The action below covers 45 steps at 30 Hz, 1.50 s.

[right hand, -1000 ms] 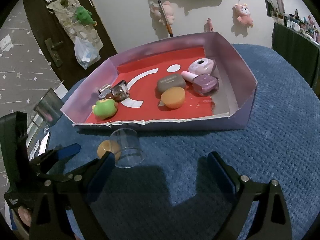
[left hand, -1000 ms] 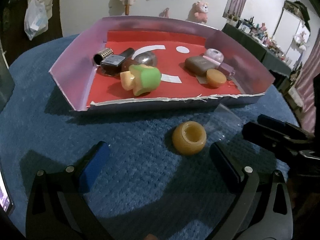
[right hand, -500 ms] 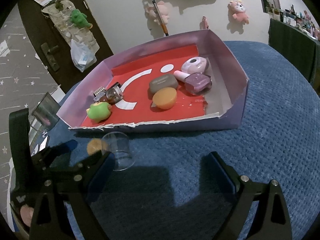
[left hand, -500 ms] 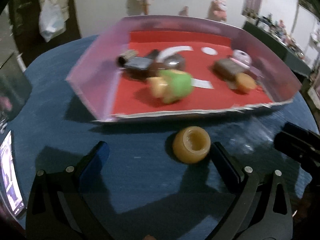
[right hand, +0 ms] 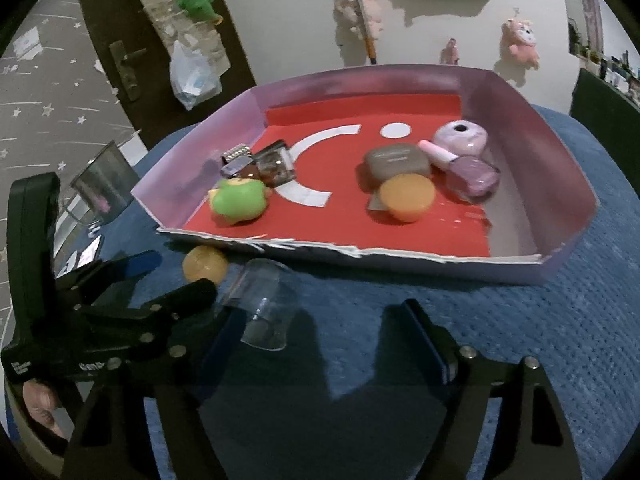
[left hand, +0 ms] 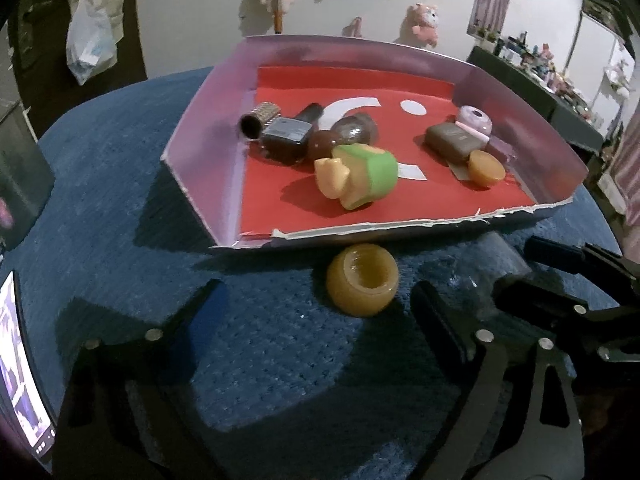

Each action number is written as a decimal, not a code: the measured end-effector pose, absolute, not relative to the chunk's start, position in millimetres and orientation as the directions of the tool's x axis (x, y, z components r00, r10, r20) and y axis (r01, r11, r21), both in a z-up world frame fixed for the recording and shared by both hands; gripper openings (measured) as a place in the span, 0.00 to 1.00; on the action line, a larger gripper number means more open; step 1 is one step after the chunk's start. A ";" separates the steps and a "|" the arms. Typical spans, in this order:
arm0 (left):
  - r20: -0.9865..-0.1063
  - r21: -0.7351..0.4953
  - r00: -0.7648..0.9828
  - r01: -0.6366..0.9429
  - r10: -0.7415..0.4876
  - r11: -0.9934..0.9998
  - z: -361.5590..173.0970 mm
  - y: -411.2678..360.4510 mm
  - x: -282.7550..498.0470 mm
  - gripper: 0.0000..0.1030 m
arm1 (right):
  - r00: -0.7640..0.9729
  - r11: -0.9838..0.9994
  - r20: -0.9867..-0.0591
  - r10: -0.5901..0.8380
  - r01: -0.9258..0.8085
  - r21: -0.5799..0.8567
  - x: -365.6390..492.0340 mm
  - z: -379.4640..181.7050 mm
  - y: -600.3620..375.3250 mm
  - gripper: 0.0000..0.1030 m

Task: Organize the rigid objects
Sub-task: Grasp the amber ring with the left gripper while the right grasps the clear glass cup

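A shallow purple box with a red floor [left hand: 216, 120] [right hand: 560, 148] sits on the blue cloth and holds several small items, among them a green toy [left hand: 360, 176] [right hand: 240, 200], an orange cap [left hand: 486, 168] [right hand: 406, 196] and pink bottles [right hand: 468, 156]. An amber jar [left hand: 362, 284] [right hand: 205, 264] lies on the cloth just before the box's front edge. A clear cup [right hand: 264, 304] [left hand: 488, 264] lies on its side beside it. My left gripper [left hand: 316, 312] is open, just short of the jar. My right gripper [right hand: 316, 332] is open, its left finger beside the cup.
The table edge curves round on the left, with a lit phone screen [left hand: 24, 372] at the lower left. A wall with hung toys and a dark door [right hand: 132, 40] stand behind the box. The left gripper's body [right hand: 80, 312] crowds the right gripper's left side.
Both grippers have moved forward toward the box. The jar now sits nearer between the left fingers, and the cup nearer the right gripper's left finger. Both stay open.
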State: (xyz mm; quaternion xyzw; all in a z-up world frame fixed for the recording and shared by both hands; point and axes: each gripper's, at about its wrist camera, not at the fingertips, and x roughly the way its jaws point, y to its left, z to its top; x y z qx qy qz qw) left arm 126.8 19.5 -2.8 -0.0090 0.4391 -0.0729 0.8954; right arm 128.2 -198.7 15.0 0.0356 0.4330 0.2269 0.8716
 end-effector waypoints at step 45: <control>-0.744 -0.059 0.637 0.236 -0.200 0.970 5.4 4.9 108.0 0.34 | 0.388 0.773 -0.673 0.630 -0.394 0.497 140.2 14.1 -182.6 0.51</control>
